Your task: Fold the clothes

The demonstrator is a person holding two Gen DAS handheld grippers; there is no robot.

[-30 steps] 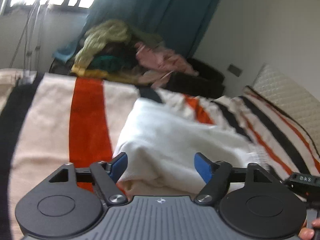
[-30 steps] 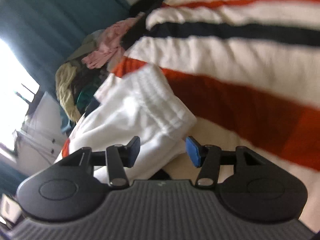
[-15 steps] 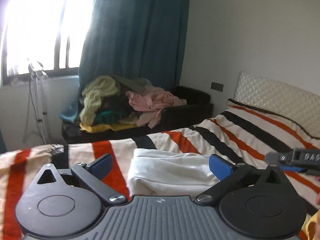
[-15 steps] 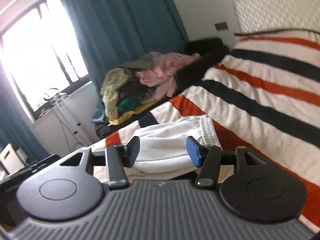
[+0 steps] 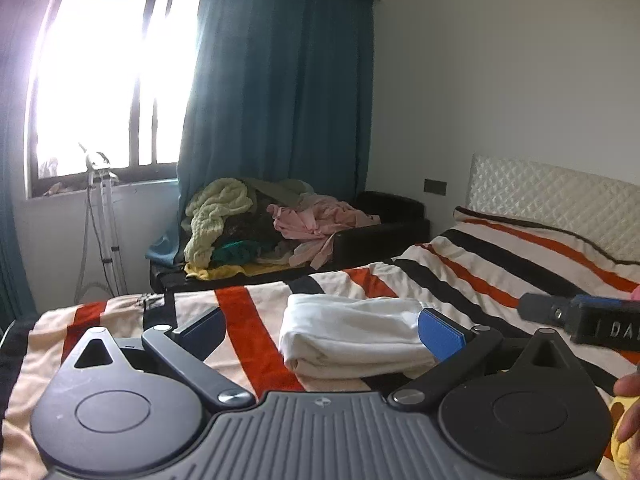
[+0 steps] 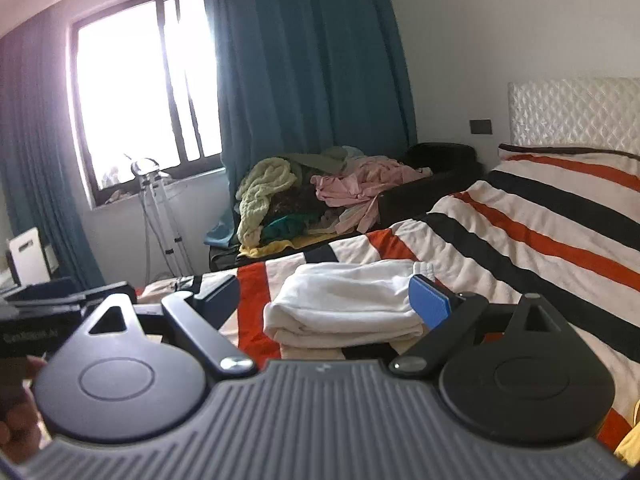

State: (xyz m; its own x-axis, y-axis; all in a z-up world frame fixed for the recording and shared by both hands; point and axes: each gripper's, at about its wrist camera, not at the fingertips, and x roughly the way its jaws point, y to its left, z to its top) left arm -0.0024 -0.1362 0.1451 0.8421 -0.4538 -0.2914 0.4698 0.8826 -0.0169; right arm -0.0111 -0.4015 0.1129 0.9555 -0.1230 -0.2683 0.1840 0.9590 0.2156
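Bedspread (image 5: 480,276) with orange, black and cream stripes covers the bed, and on it lies a white garment (image 5: 352,332), folded into a flat stack of layers. In the right wrist view the garment (image 6: 344,300) shows a ribbed edge at its far right corner. Both grippers hang above the near edge of the bed, level and pointing at the garment without touching it. The left gripper (image 5: 320,330) has its fingers spread wide with nothing between them; the right gripper (image 6: 324,296) is likewise released and empty. Part of the right gripper's body shows at the right edge of the left view, with a hand (image 5: 628,408) below it. Beyond the bed a dark sofa (image 5: 384,220) carries a pile of clothes (image 5: 256,224) in yellow-green, pink and teal. Behind it hangs a teal curtain (image 5: 280,92) beside a bright window (image 5: 112,76). A quilted white headboard (image 5: 552,188) stands at right.
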